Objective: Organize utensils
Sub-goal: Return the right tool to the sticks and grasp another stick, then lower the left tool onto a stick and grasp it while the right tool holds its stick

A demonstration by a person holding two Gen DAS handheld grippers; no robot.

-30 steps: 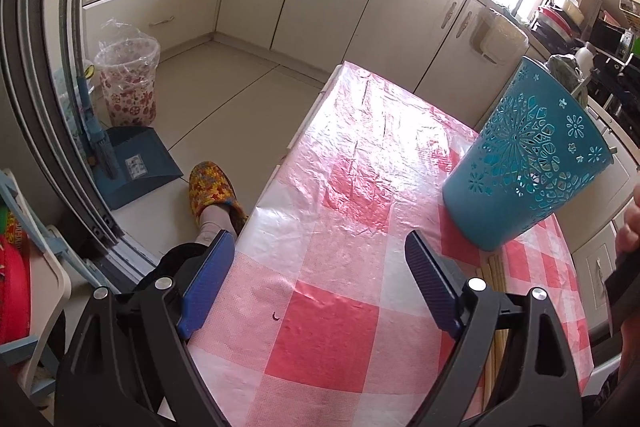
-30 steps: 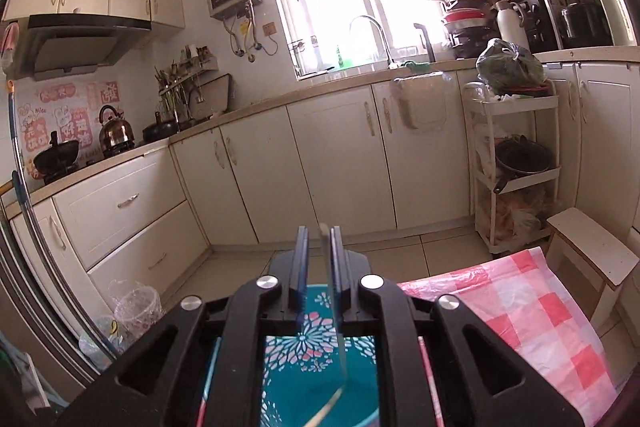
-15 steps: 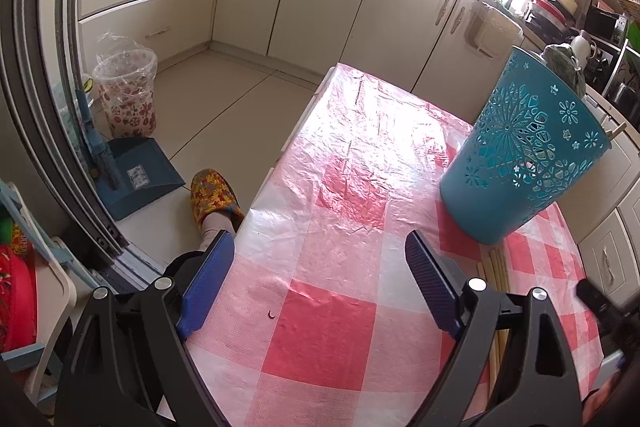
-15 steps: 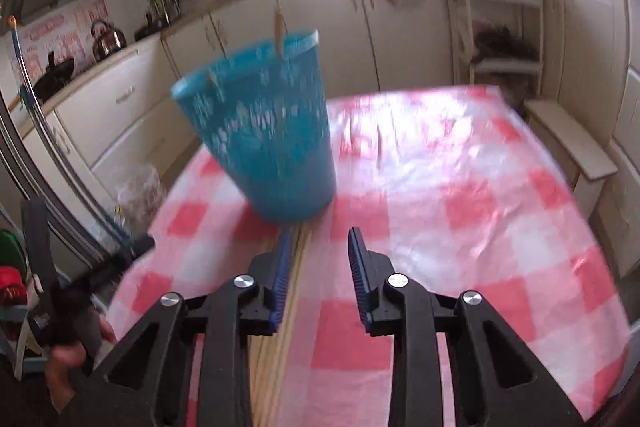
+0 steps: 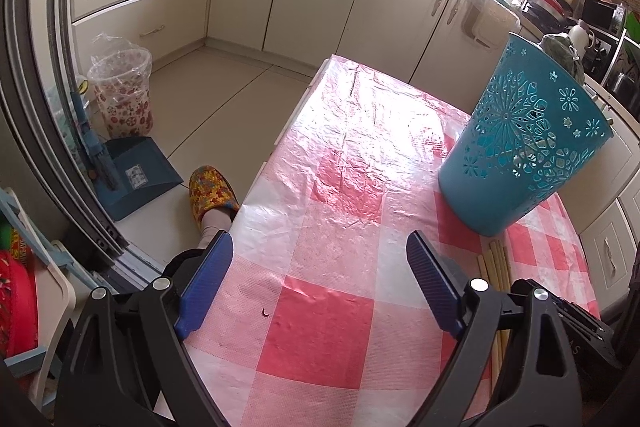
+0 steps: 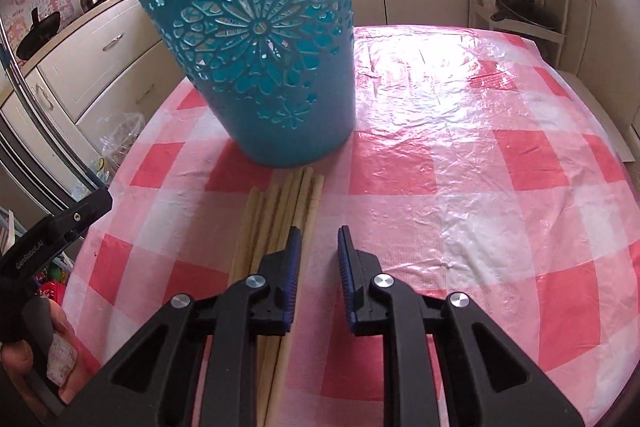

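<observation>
Left tongs (image 5: 318,279) spread wide and released above the checkered tabletop (image 5: 352,163), right tongs (image 6: 316,255) slightly parted, grasping nothing, over wooden chopsticks (image 6: 280,211) lying just beside the upright teal basket (image 6: 260,39)

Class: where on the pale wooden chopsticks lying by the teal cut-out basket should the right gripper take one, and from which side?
Probably the outermost of the pale wooden chopsticks, mid-length, from above: they lie flat and bunched on the checked tablecloth, and the right gripper is open beside that edge.

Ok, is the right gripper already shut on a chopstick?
No, the right gripper is open and empty, its fingers just over the chopsticks lying below the teal basket.
</observation>
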